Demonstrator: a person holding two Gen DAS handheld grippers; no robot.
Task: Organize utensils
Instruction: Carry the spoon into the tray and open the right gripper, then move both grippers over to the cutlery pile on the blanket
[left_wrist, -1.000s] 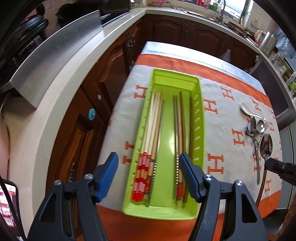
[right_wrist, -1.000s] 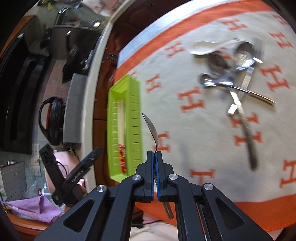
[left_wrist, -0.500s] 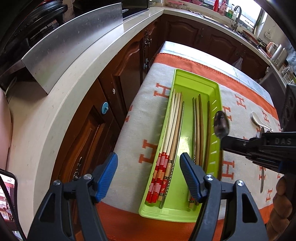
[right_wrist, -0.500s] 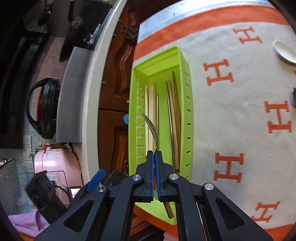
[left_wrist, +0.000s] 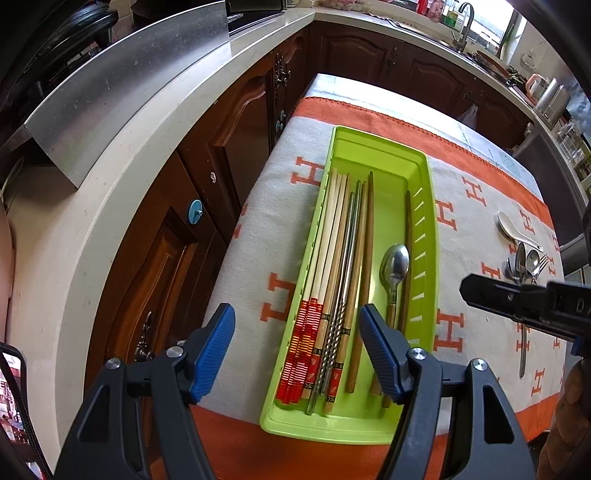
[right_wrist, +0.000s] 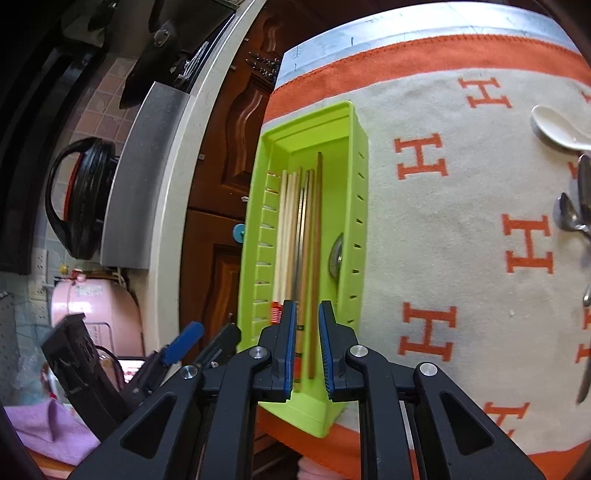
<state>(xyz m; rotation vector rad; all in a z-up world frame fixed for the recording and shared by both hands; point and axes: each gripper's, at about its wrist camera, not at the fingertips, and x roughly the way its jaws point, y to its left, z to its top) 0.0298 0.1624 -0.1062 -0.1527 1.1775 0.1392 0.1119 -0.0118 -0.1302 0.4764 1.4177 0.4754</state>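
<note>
A lime green tray (left_wrist: 424, 236) (right_wrist: 360, 177) lies on the orange-and-cream cloth and holds several chopsticks (left_wrist: 332, 280) (right_wrist: 291, 229). A metal spoon (left_wrist: 394, 266) (right_wrist: 337, 254) lies in the tray's right side beside a brown chopstick. My right gripper (right_wrist: 307, 325) hovers over the tray's near end; its jaws are opening and nothing is between them. My left gripper (left_wrist: 297, 343) stands open above the tray's near left corner, holding nothing. A white ceramic spoon (left_wrist: 511, 228) (right_wrist: 557, 127) and a heap of metal cutlery (left_wrist: 526, 260) (right_wrist: 574, 218) lie on the cloth to the right.
The table (left_wrist: 332, 83) stands close to dark wood cabinets (left_wrist: 236, 147) under a pale counter (left_wrist: 122, 155). A black pan (right_wrist: 79, 206) and a pink appliance (right_wrist: 92, 310) sit left of the table. A purple cloth (right_wrist: 48, 424) lies at lower left.
The right gripper carried the spoon left over the tray, then its jaws parted and the spoon came to rest inside the tray. The left gripper stayed put and open.
</note>
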